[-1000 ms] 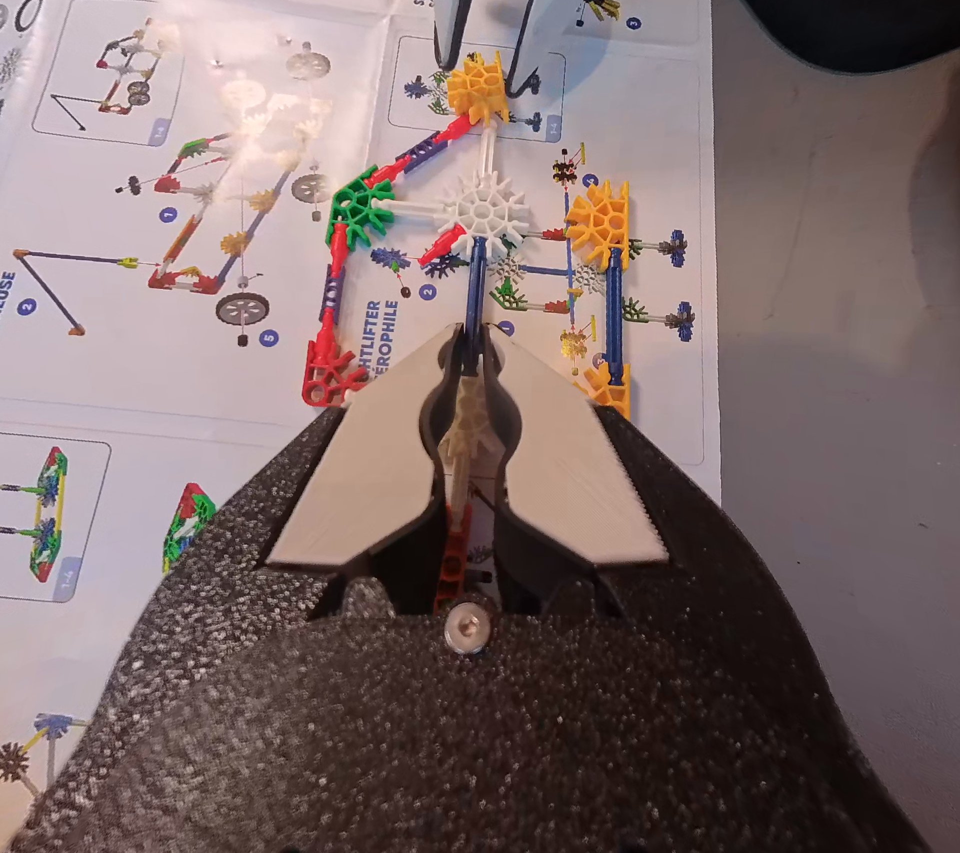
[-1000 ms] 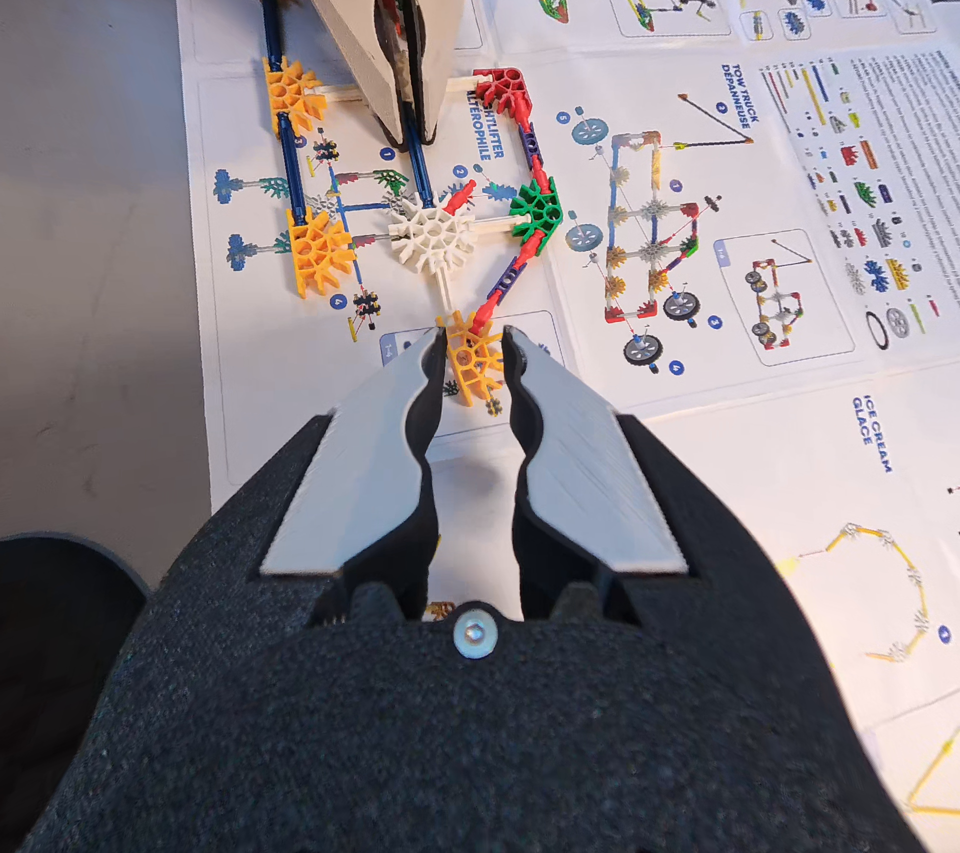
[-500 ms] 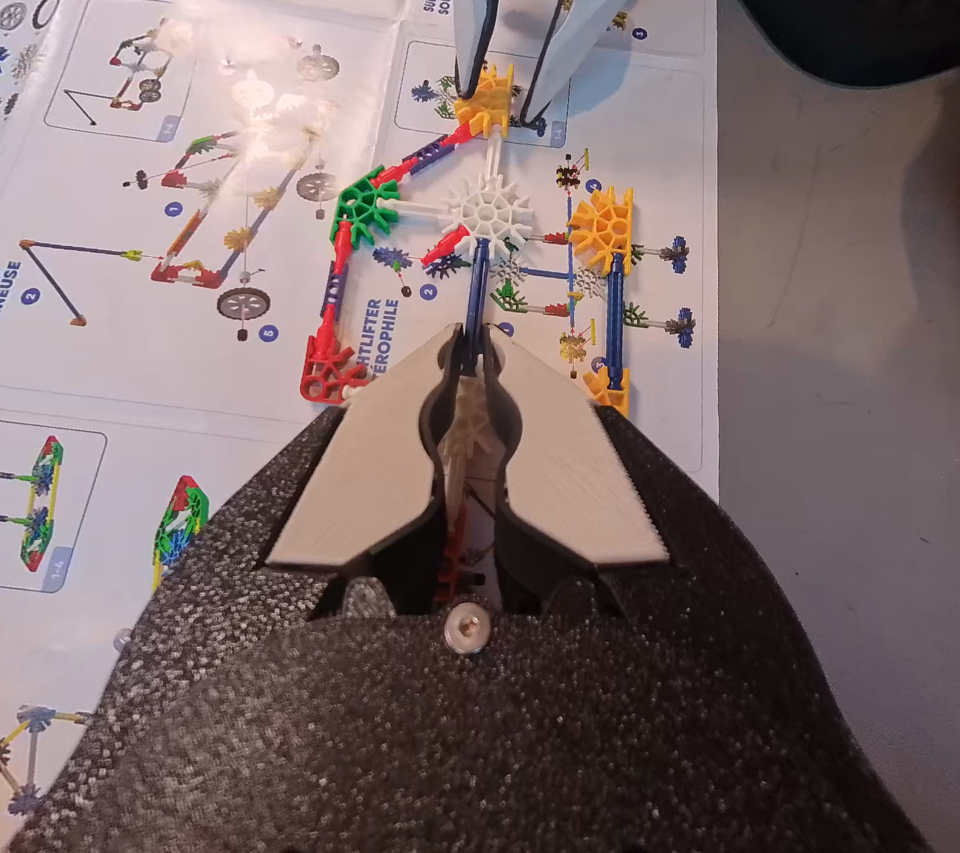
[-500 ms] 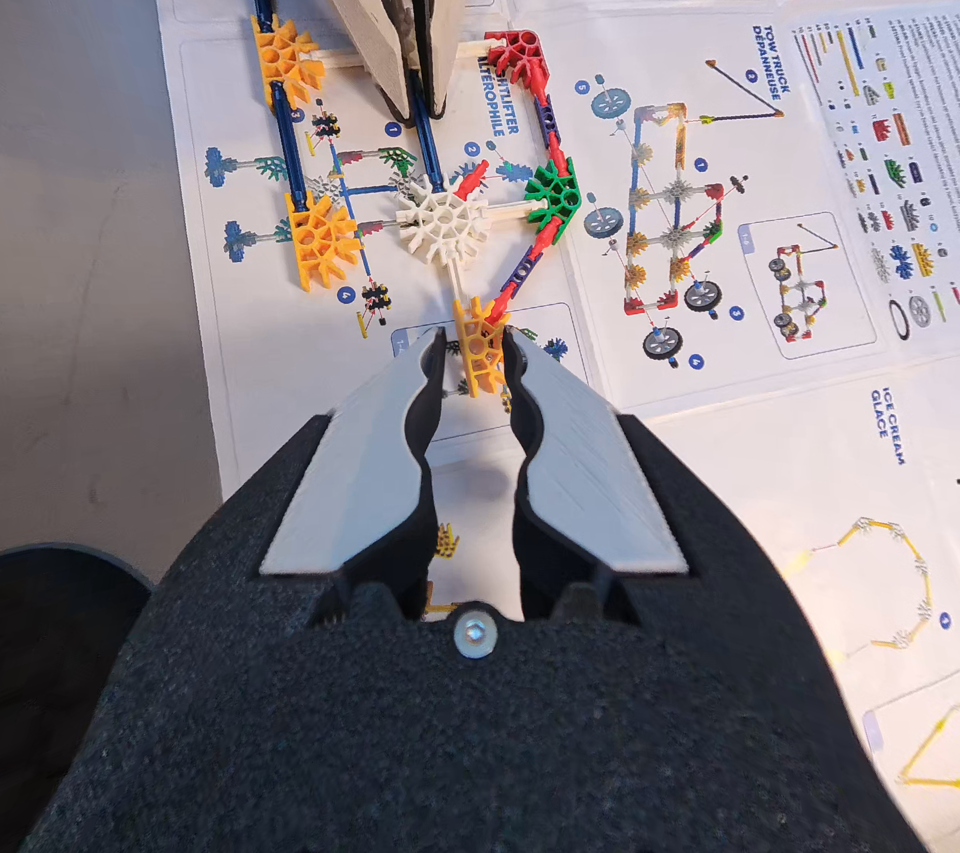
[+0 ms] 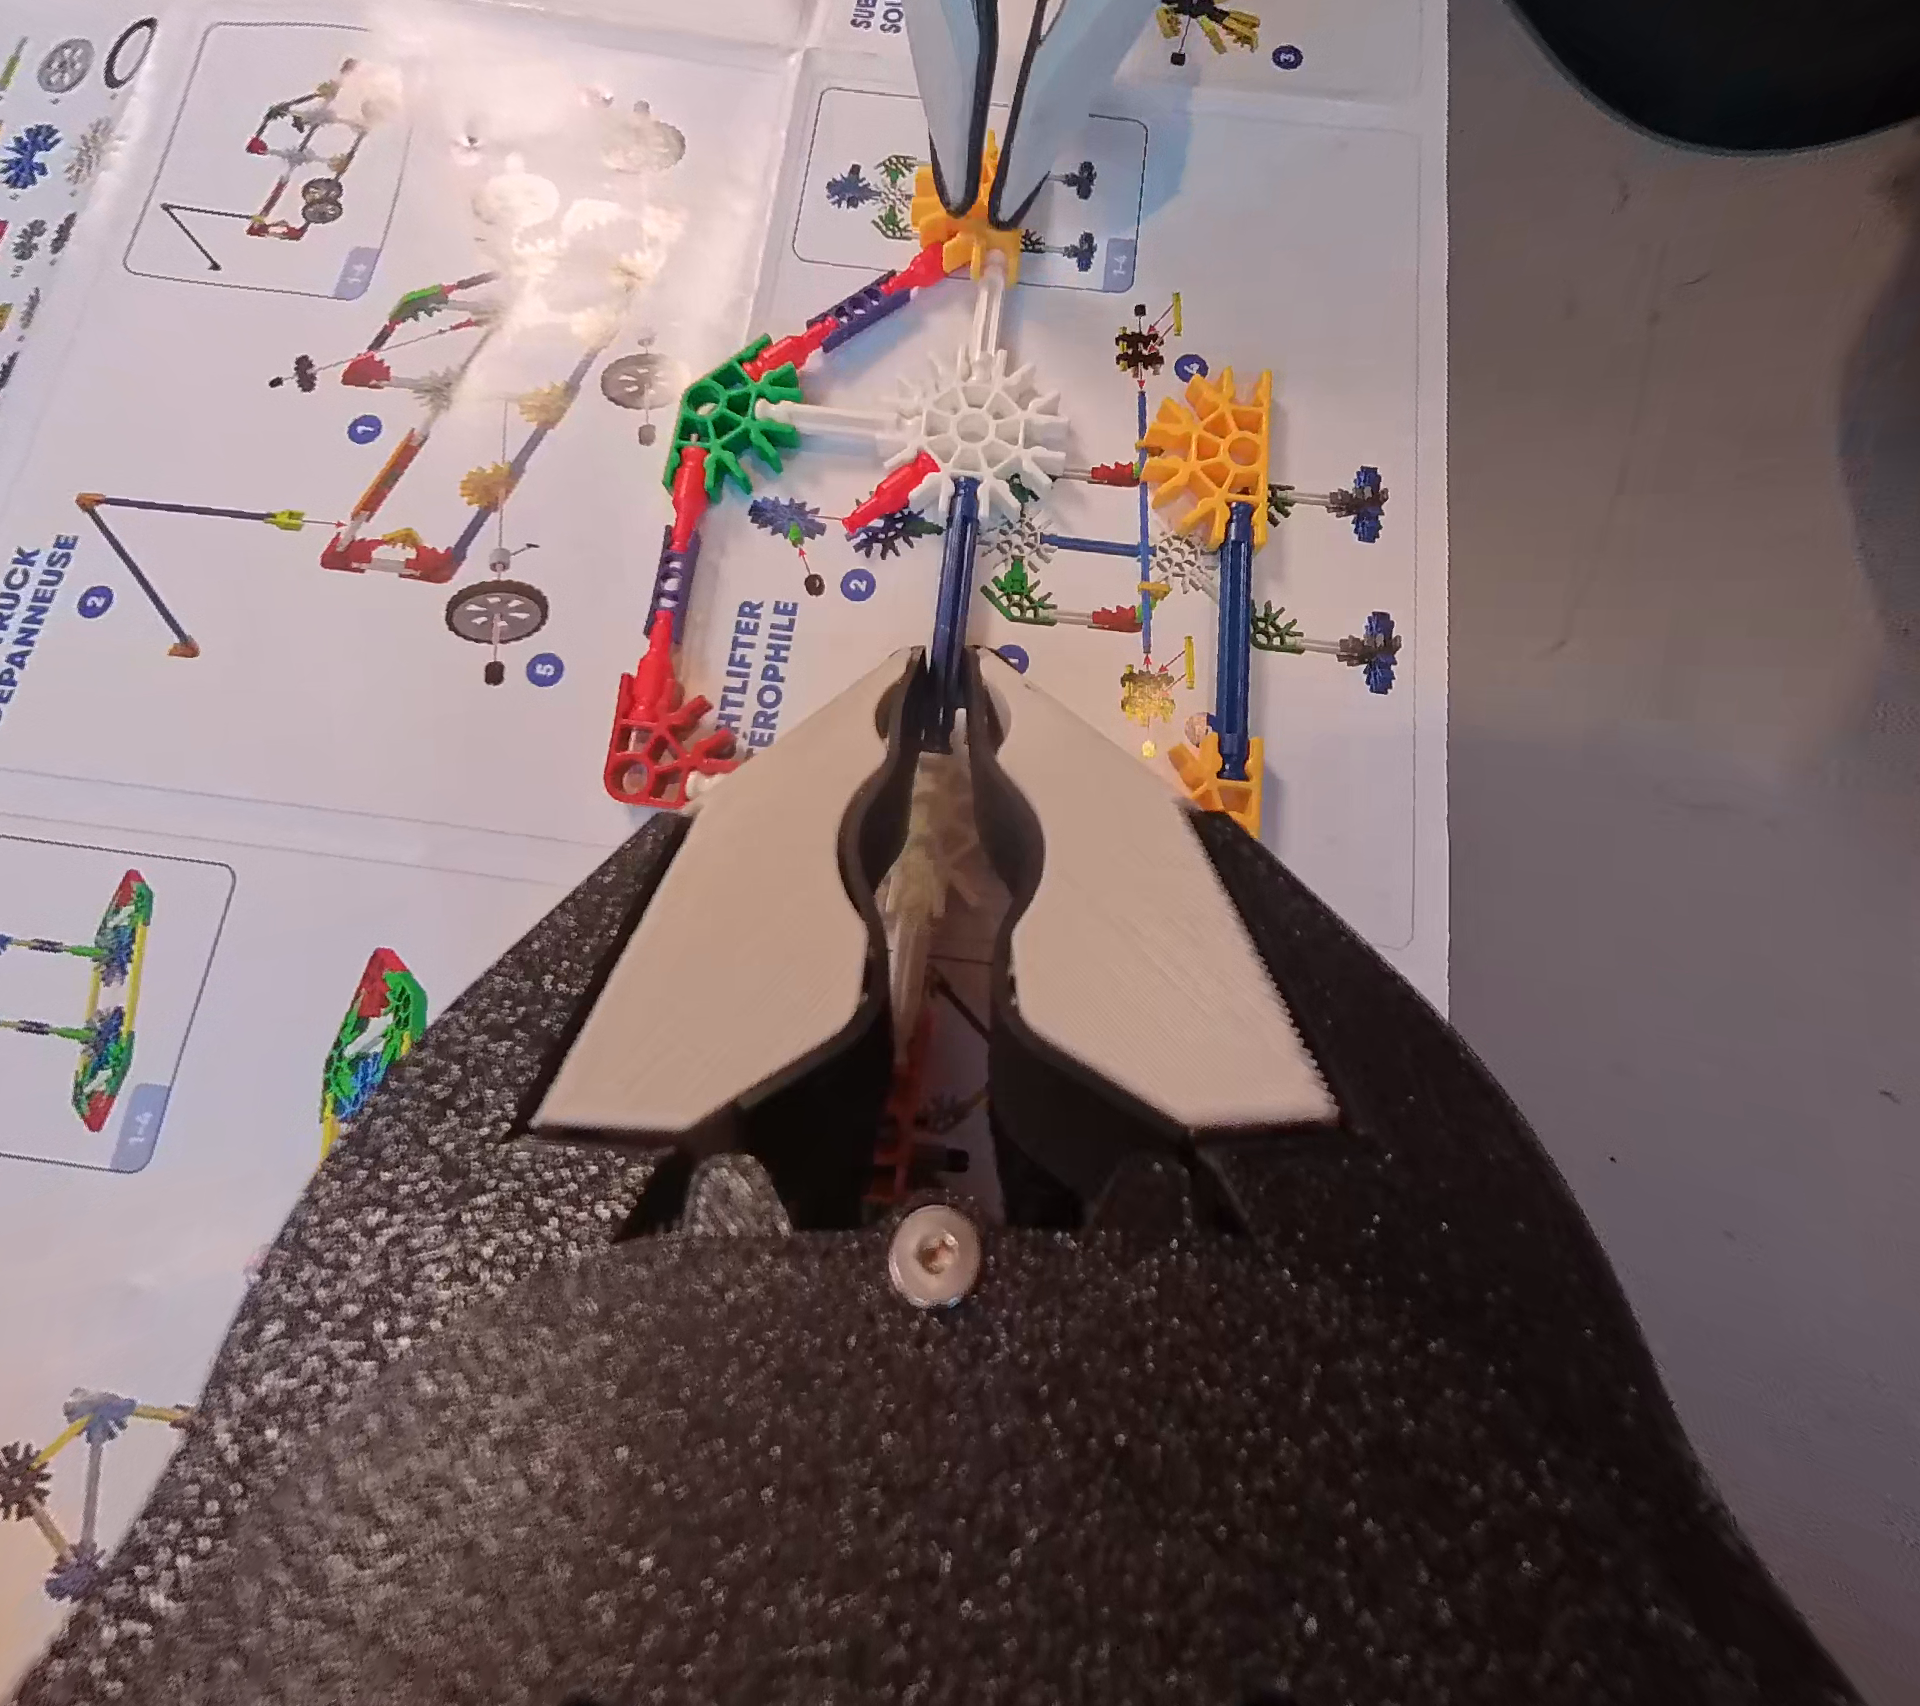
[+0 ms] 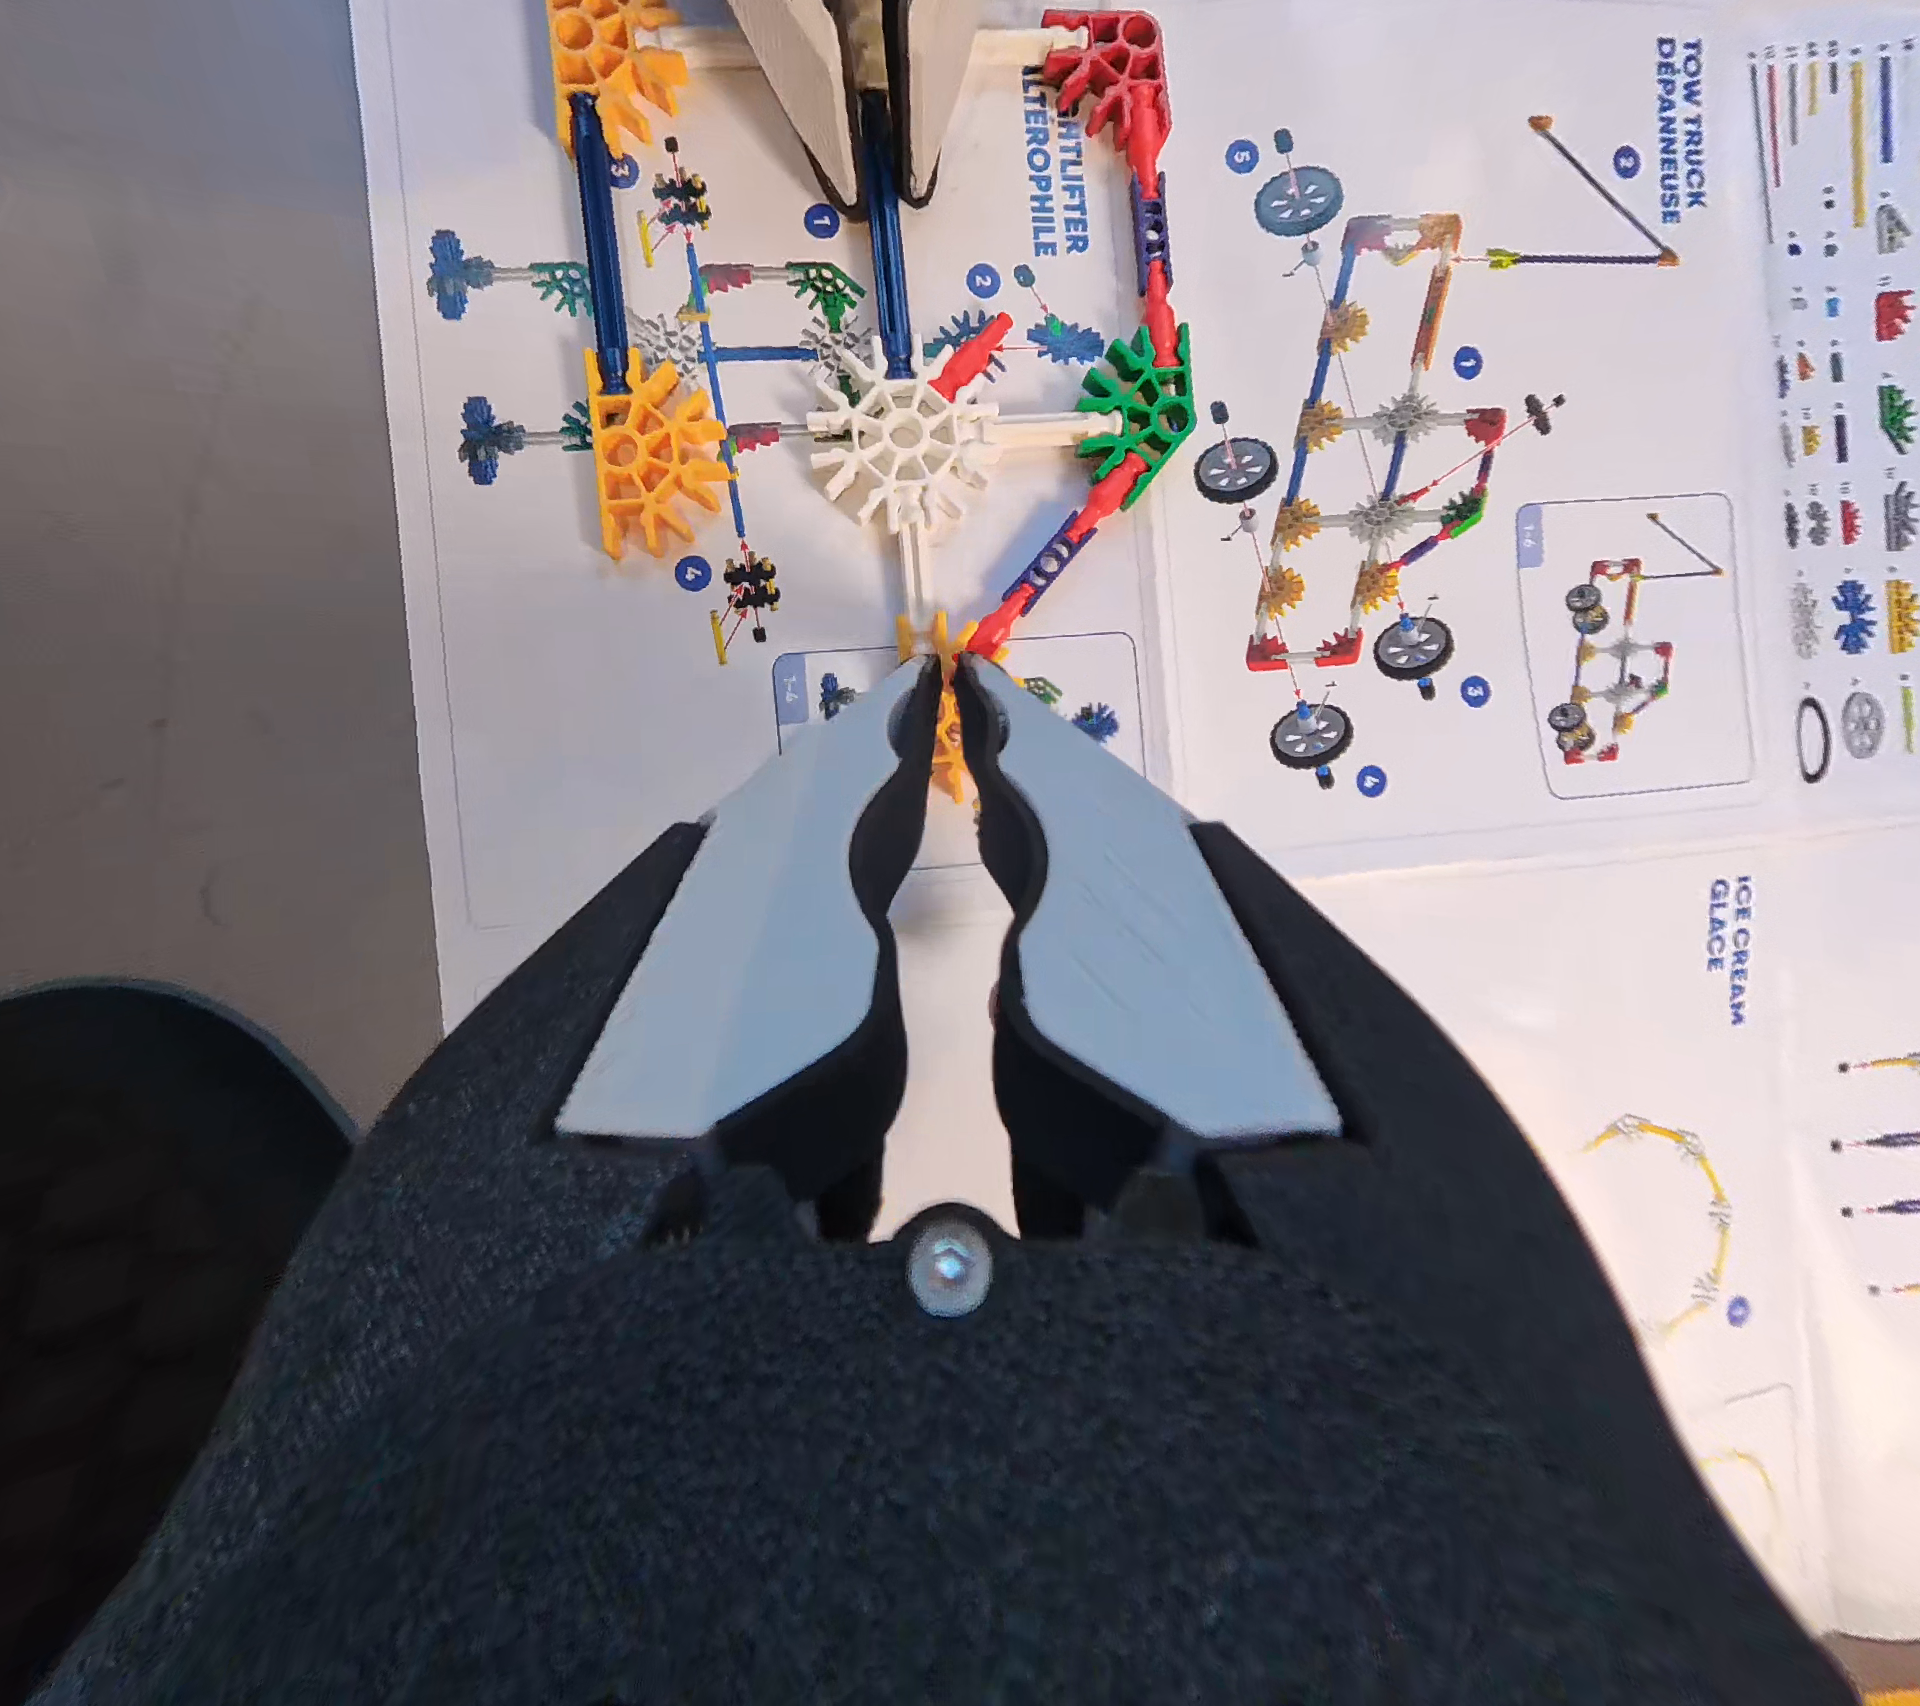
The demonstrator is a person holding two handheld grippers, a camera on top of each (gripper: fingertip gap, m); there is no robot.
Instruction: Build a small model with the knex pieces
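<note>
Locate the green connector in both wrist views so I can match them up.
Left wrist view: green connector sits left of centre, left of the white round connector, joined to it by a white rod.
Right wrist view: green connector sits right of centre, right of the white round connector.
Shared landmark: the white round connector at the middle of the build.

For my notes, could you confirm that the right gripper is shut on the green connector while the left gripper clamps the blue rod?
Not quite: in the right wrist view the right gripper is shut on the yellow connector, not the green connector. The left gripper does clamp the blue rod.
</note>
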